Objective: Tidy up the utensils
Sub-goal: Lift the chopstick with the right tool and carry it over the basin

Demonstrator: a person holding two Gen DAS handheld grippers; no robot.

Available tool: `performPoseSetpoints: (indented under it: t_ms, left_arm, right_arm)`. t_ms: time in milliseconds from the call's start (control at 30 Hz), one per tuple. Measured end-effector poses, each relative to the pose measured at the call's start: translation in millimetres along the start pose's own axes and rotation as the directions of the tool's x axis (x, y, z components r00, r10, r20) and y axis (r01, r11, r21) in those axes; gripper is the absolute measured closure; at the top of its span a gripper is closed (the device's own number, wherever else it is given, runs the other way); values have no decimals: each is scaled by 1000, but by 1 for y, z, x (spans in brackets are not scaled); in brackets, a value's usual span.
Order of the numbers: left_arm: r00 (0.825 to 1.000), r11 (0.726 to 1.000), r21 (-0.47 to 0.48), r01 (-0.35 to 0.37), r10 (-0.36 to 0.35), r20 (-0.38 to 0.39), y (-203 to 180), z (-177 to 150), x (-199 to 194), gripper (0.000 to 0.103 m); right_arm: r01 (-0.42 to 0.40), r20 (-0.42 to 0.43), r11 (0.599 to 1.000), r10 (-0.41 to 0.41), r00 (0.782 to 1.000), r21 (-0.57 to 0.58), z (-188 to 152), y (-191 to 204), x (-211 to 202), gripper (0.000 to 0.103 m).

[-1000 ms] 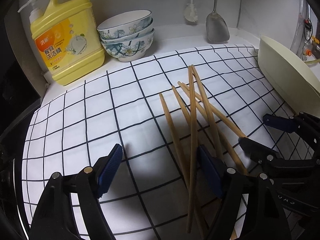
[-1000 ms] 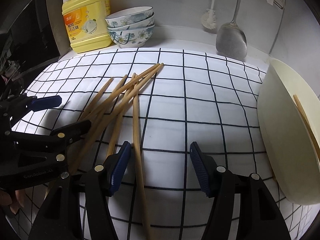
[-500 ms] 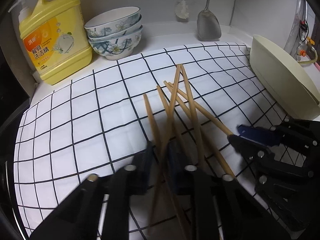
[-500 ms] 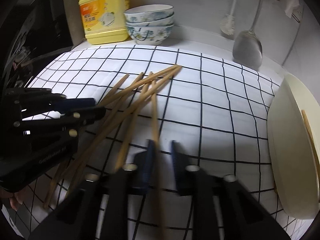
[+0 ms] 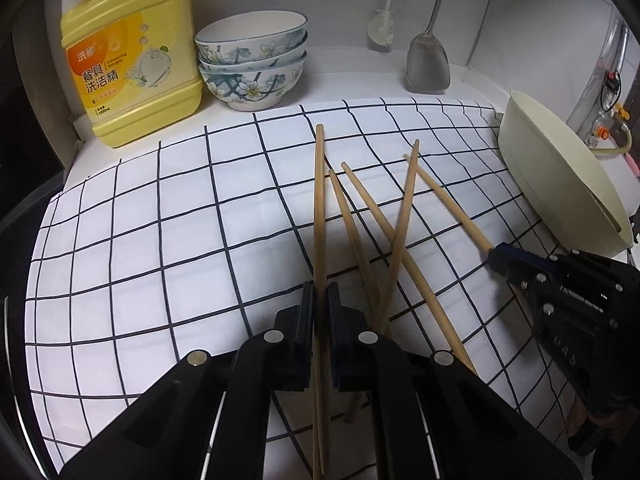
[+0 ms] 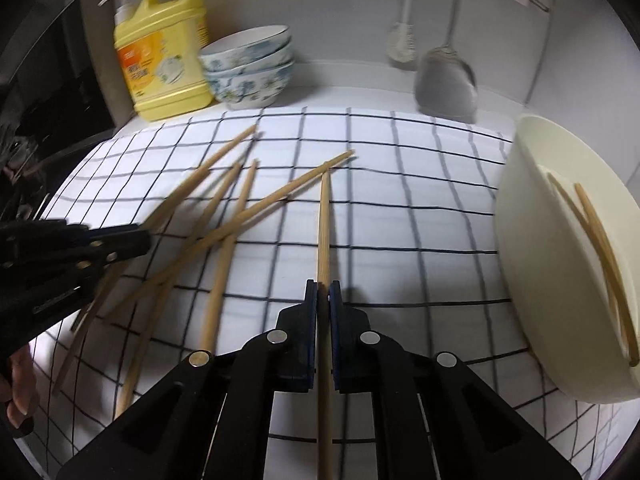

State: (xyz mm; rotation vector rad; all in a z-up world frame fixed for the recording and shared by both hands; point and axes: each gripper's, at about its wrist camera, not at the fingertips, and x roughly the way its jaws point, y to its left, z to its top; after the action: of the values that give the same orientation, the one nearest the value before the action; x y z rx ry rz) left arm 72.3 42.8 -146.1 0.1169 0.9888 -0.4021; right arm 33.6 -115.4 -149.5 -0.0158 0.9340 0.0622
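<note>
Chopsticks (image 5: 362, 220) lay ahead of our fingers; left gripper (image 5: 319, 300) and right gripper (image 6: 323, 298) each pinched one.

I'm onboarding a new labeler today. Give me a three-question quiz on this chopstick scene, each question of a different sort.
1. True or false: the left gripper is shut on a chopstick.
2. How many chopsticks already lie in the cream bin?
3. The right gripper is: A) open, B) shut on a chopstick, C) holding a bowl.

Key: 1 true; 2 two; 3 B.
</note>
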Motion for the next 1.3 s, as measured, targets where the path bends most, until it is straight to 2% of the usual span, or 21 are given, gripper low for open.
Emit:
performPoseSetpoints:
  t_ms: [267,500,767,867,1067,1300]
  left_arm:
    - [1000,1000,-2,2,-2,15,6,-1,-15,96]
    - [1000,1000,-14,-11,11,6,17,-6,-27,96]
    - [1000,999,48,-23,23,2,6,-13,-54,96]
    - [1000,999,47,5,-6,14,-1,-10,-70,96]
    - [996,992,115,60,-68,66,-29,6,-100,96]
    - [980,977,147,156,-172,97,-78,37,-110,96]
  right_arm:
    - [35,30,998,-36,999,45,9,-17,-7,97]
    - [8,66,997,-13,998,81,11,-17,-25,97]
    - [-36,54,990,29,998,133,-1,-12,-53,97]
    - [-27,68,989,17,998,147,-8,-13,-70,97]
    - [-4,111,980,-19,994,197,-13,-28,-114,97]
    - [76,133,966,-112,985,247,-12,-80,-157,97]
